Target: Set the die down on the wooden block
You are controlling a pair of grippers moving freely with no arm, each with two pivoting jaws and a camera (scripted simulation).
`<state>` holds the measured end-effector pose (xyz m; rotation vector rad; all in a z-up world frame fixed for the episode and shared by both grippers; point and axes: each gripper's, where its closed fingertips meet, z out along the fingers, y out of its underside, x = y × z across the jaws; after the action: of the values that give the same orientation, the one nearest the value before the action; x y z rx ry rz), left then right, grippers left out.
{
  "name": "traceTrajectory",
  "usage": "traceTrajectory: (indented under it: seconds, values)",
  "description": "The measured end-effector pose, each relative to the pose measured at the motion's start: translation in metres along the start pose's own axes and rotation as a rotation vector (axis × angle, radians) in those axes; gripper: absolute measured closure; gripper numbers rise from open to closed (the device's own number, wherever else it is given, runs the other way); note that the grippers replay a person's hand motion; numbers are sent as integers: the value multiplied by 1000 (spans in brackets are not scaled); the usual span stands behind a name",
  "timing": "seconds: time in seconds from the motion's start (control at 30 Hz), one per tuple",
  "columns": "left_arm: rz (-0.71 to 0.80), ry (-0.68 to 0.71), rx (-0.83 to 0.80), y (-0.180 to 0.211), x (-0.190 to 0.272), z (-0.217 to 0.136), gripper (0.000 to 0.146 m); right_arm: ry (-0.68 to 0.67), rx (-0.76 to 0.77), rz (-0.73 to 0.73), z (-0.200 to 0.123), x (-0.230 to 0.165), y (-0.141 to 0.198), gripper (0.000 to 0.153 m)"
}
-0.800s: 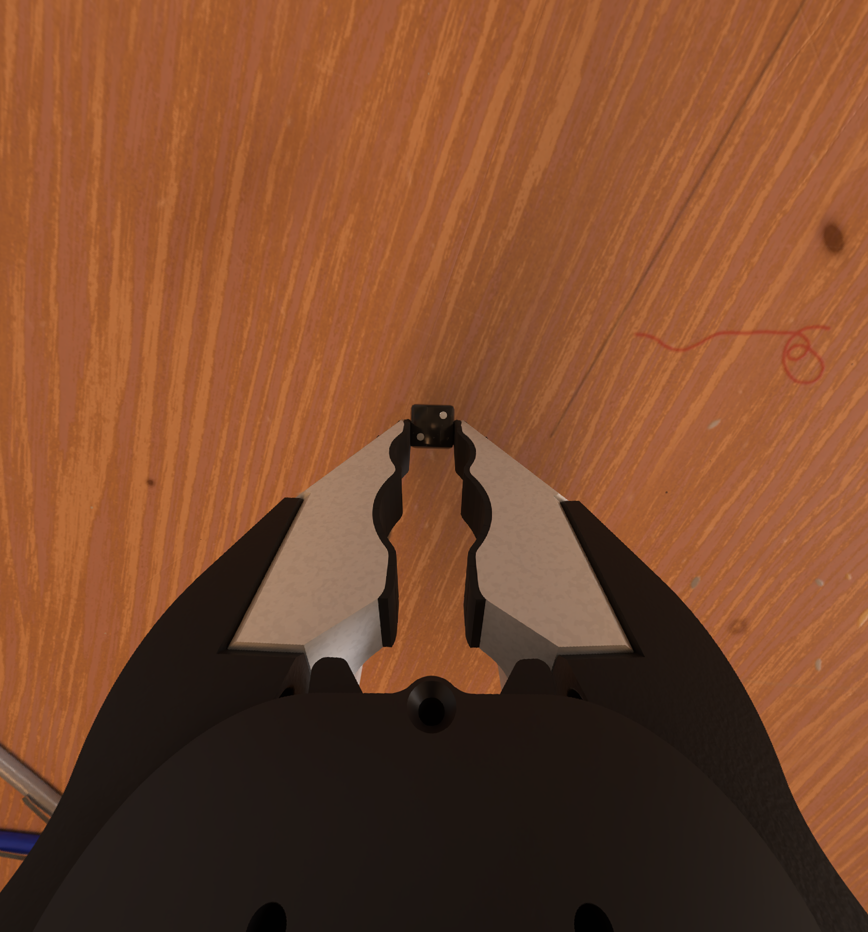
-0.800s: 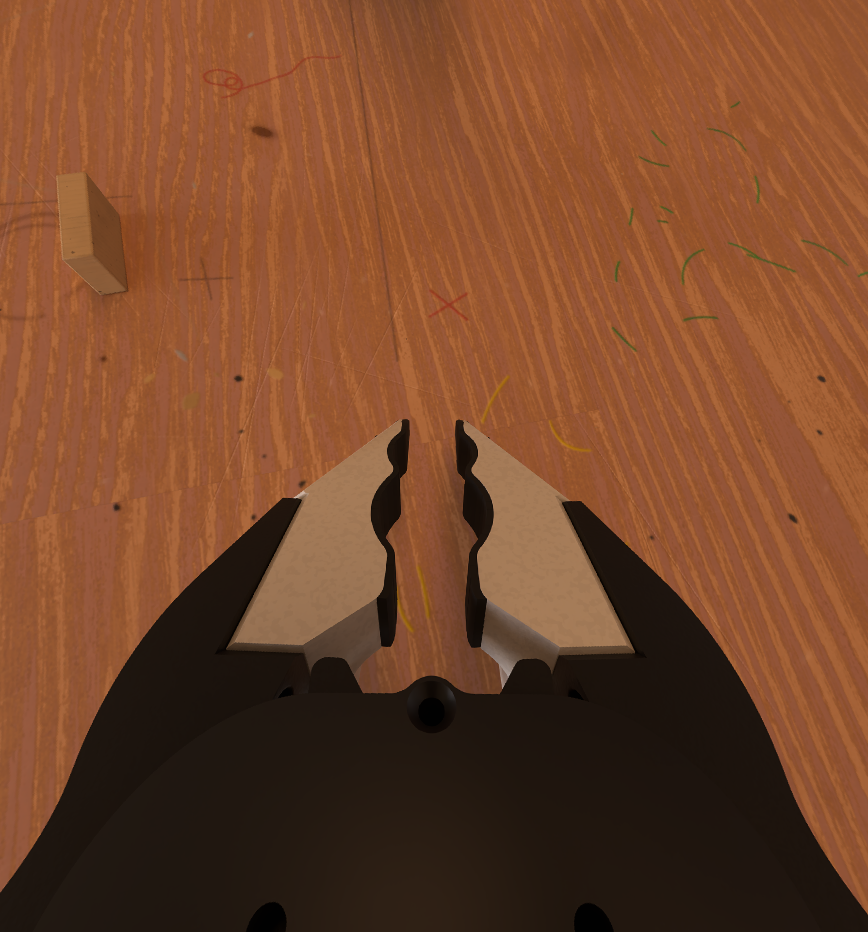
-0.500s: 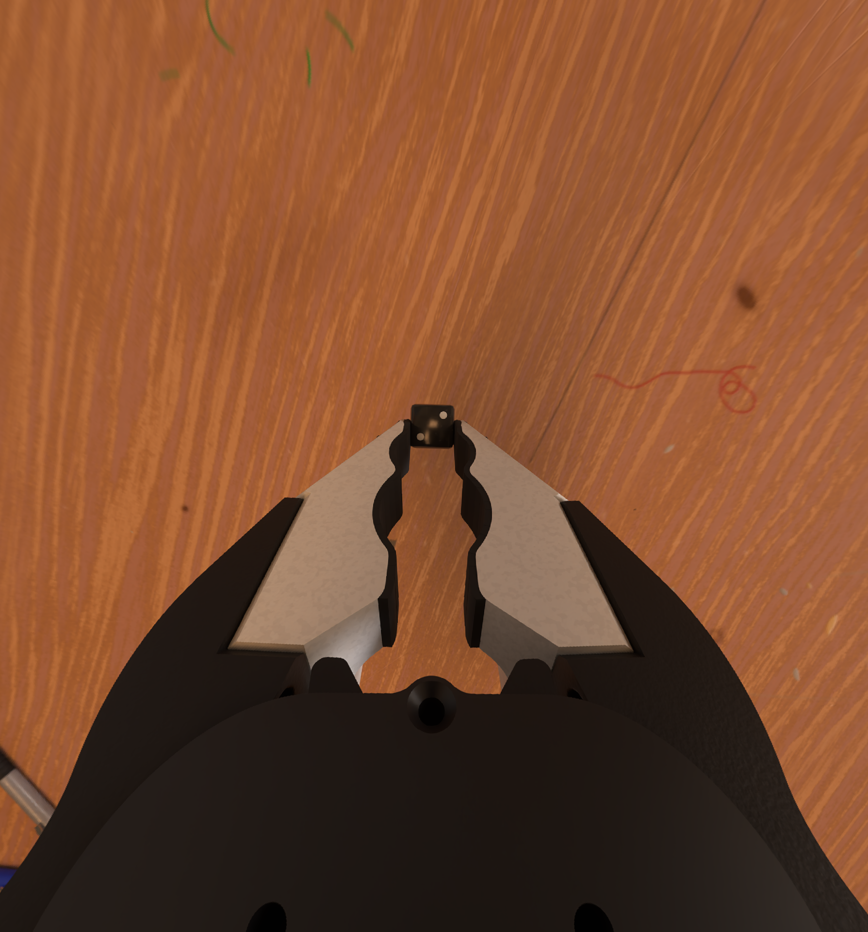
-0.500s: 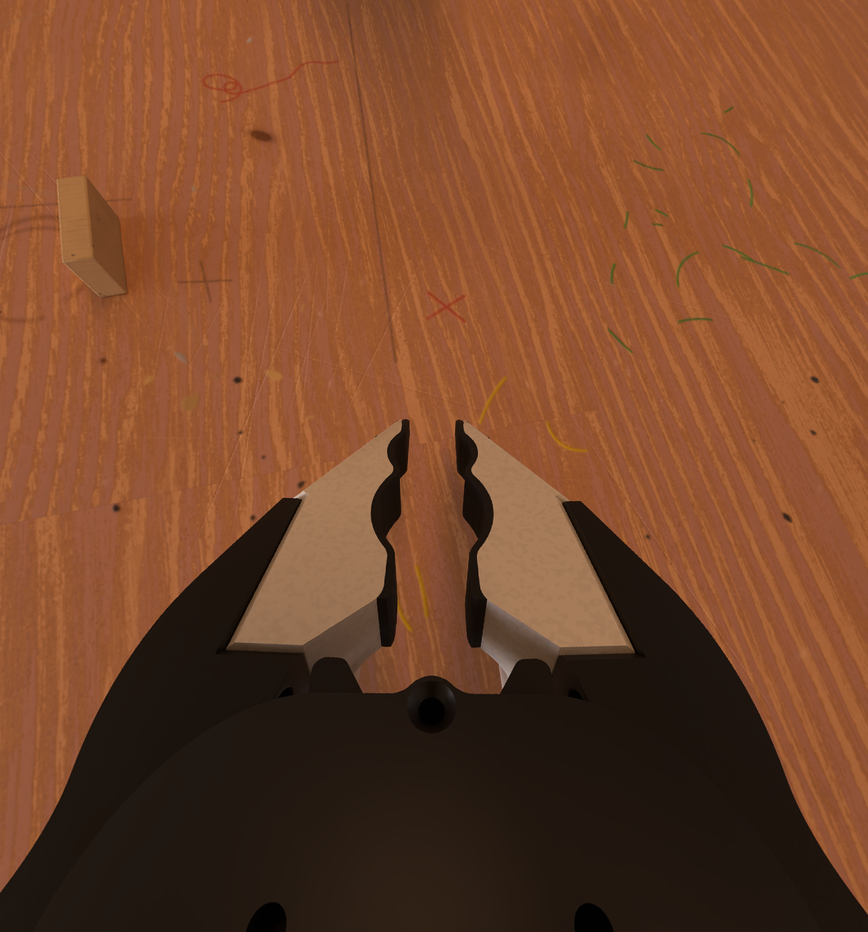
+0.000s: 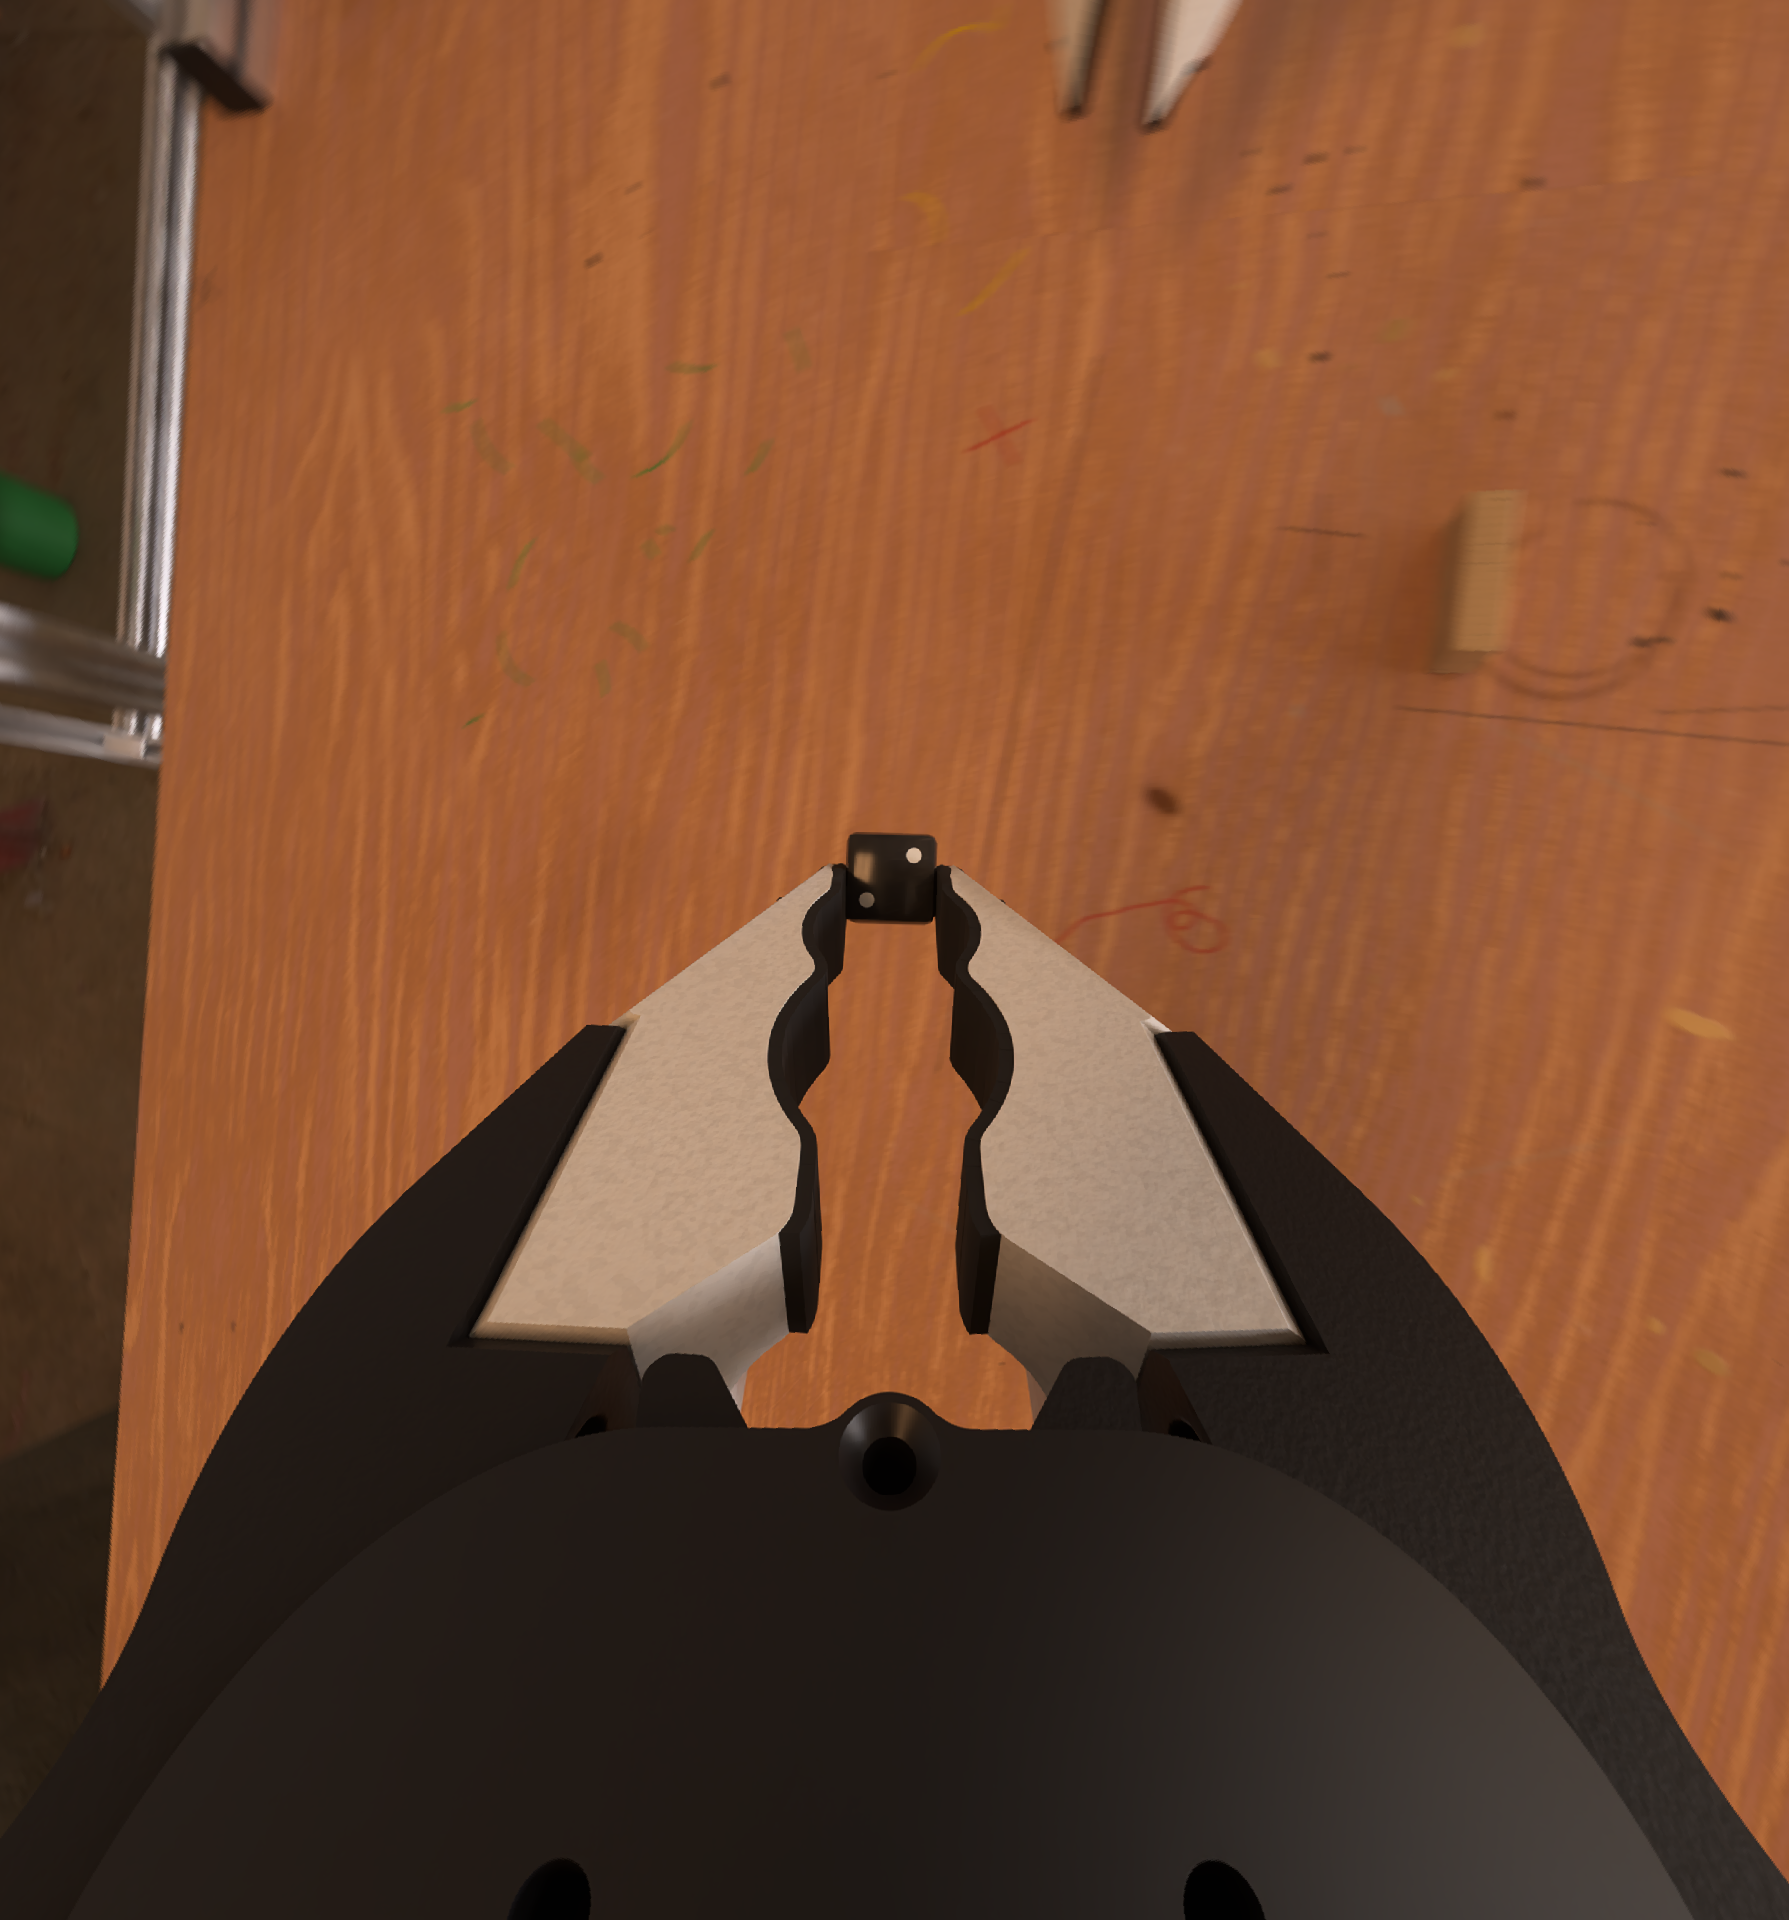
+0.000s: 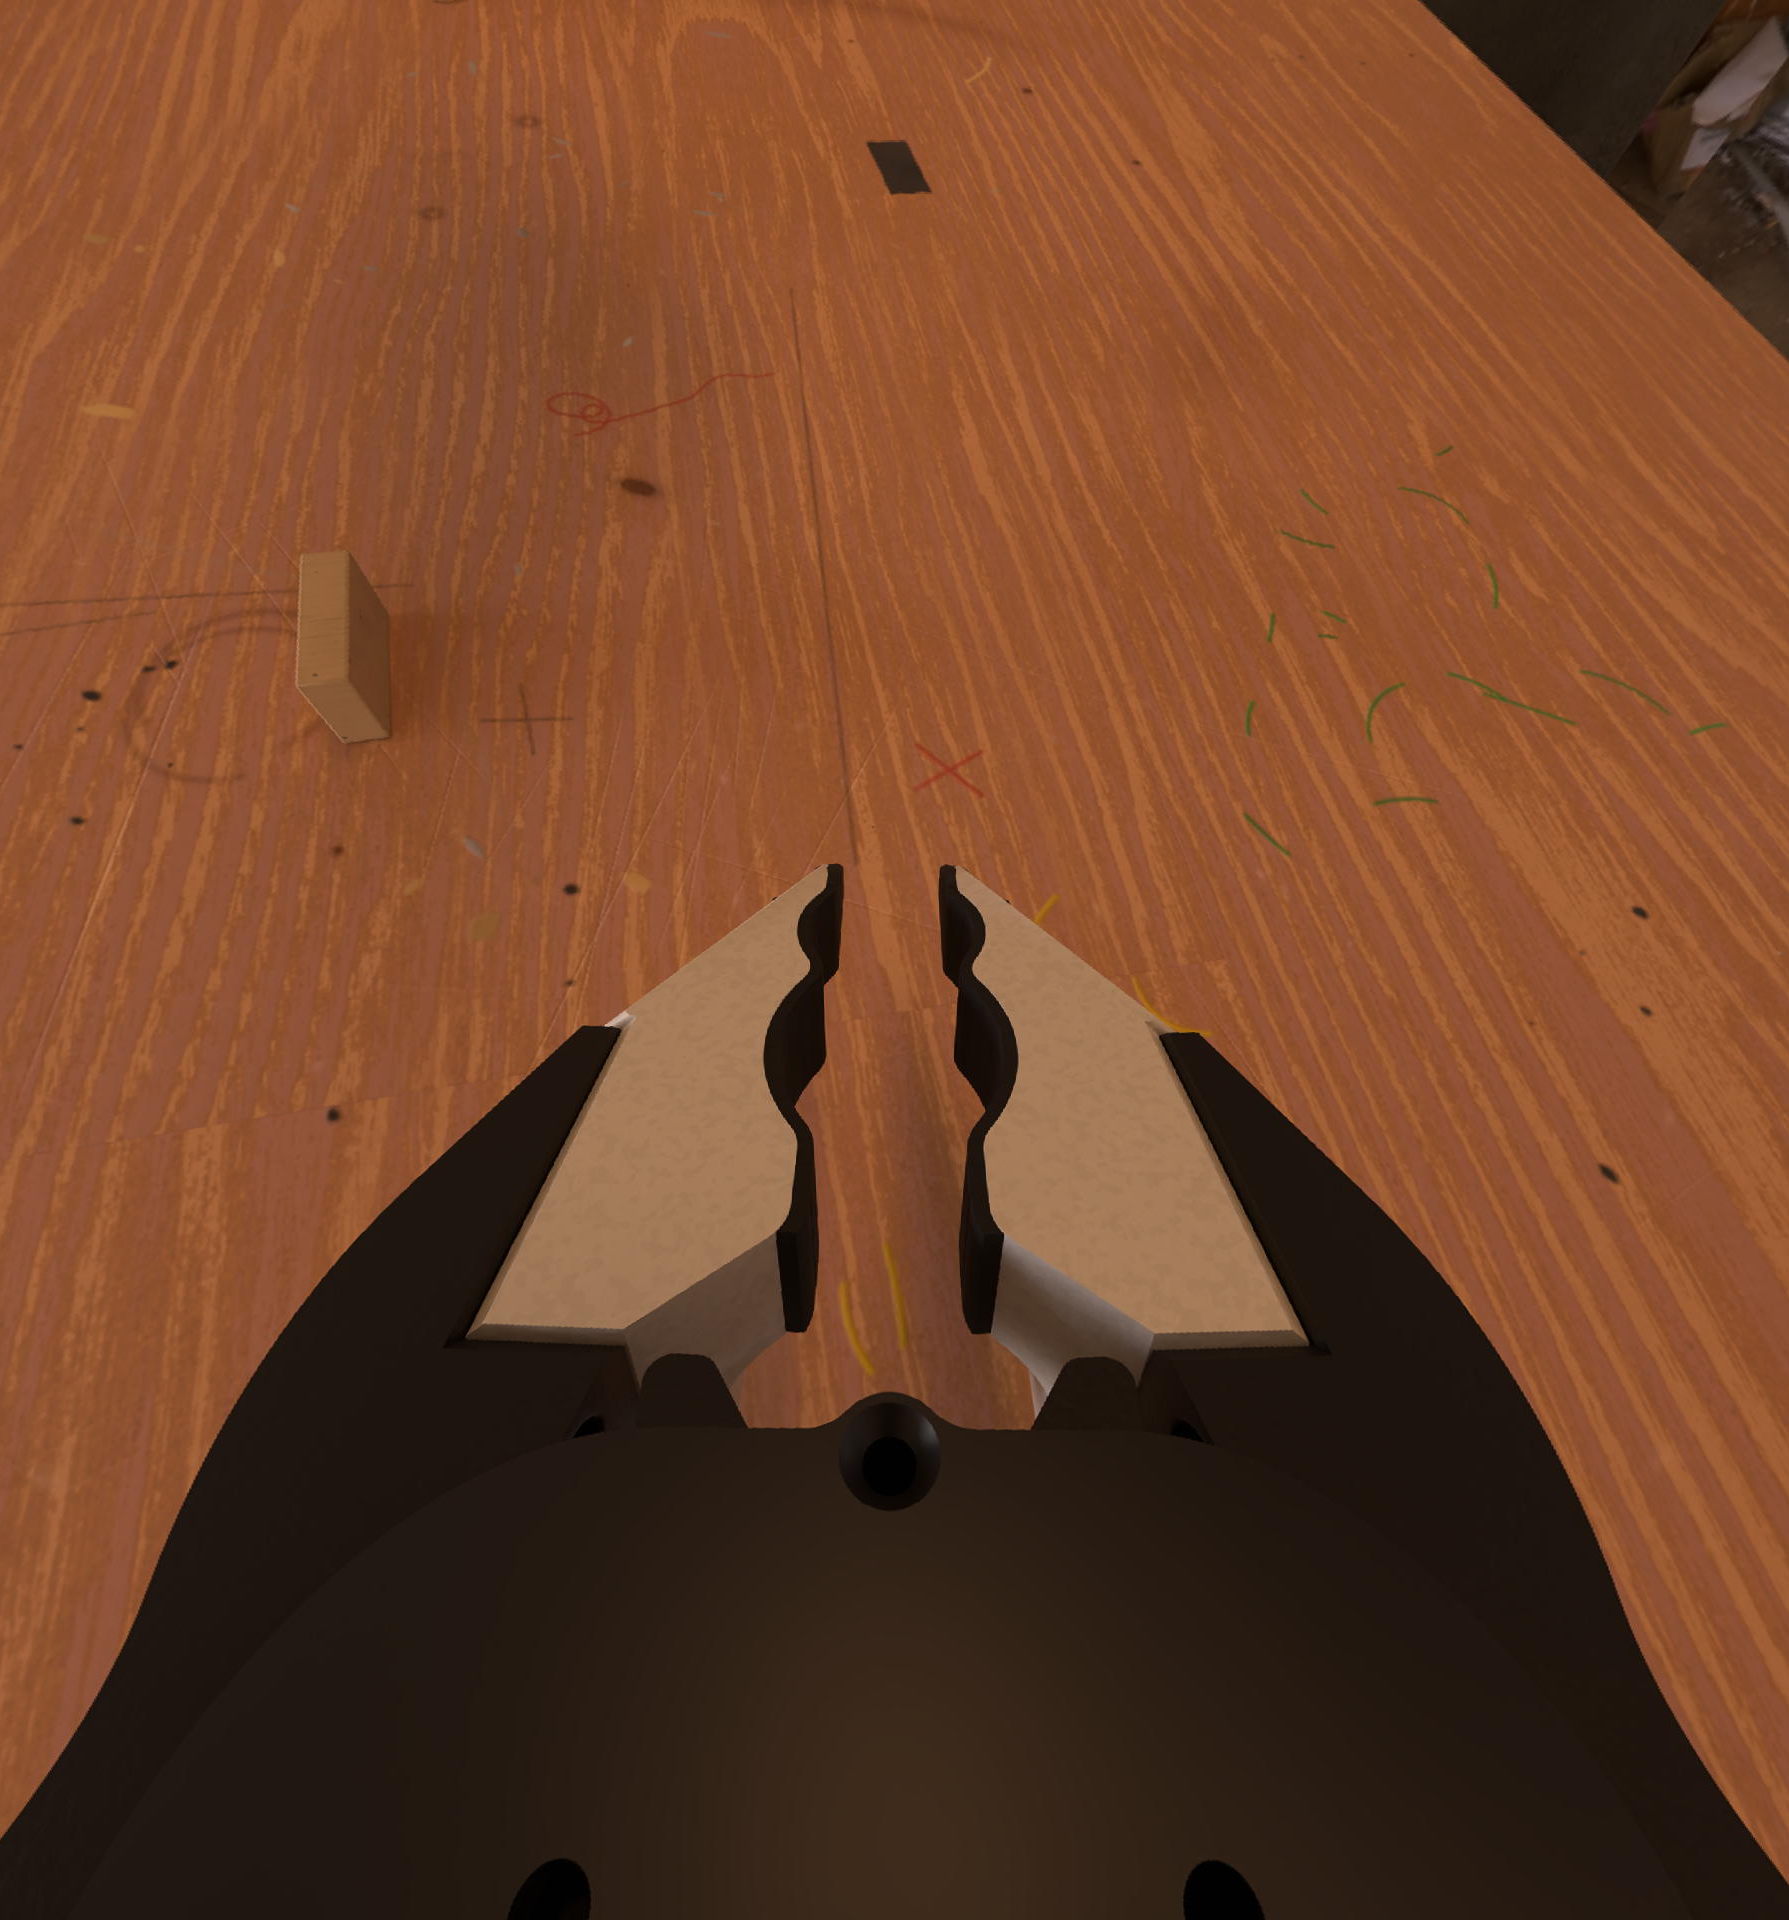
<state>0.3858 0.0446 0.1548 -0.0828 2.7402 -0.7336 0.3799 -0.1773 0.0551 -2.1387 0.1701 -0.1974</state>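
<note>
My left gripper (image 5: 891, 894) pinches the small black white-pipped die (image 5: 891, 878) above the grained orange wooden counter (image 5: 661, 675), the pale rectangular wooden block (image 5: 1479, 582) off toward its right edge, while my right gripper (image 6: 890, 883) hangs narrowly parted, empty.

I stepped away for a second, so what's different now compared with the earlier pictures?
The left gripper has swung round and risen with the die: its view now takes in the wooden block, the table edge and the right gripper's fingertips. The right gripper has lifted or tilted up a little, seeing farther along the table. Nothing was released: the die stays clamped, the right gripper stays empty, and the block stays put.
</note>
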Motion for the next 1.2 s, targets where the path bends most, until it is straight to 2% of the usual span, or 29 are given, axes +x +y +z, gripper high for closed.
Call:
traceTrajectory:
  seconds: [0.1, 0.2, 0.33, 0.43, 0.53, 0.87, 0.97, 1.03, 1.2]
  values:
    - [86, 55, -2, -17, 42, 2, 130, -2, -6, 7, 1, 1, 3, 134]
    - [155, 117, -21, -31, 89, 19, 130, -5, -8, 10, 2, 1, 4, 134]
    - [126, 189, -25, -45, 142, 61, 130, -12, -19, 9, 4, 0, 6, 134]
    - [84, 200, -30, -45, 166, 90, 130, -13, -26, 6, 4, 0, 8, 134]
    - [55, 197, -6, -43, 173, 106, 130, -6, -21, 5, 3, 1, 7, 134]
    - [-27, 164, 26, -40, 172, 120, 130, 8, -23, -5, -1, 3, 6, 134]
    - [-32, 138, 21, -38, 171, 123, 122, 11, -25, -6, -1, 3, 6, 134]
    - [-29, 127, 22, -40, 171, 119, 114, 13, -25, -6, -2, 4, 6, 134]
    - [-18, 60, 43, -47, 152, 80, 114, 17, -26, -5, -2, 5, 7, 134]
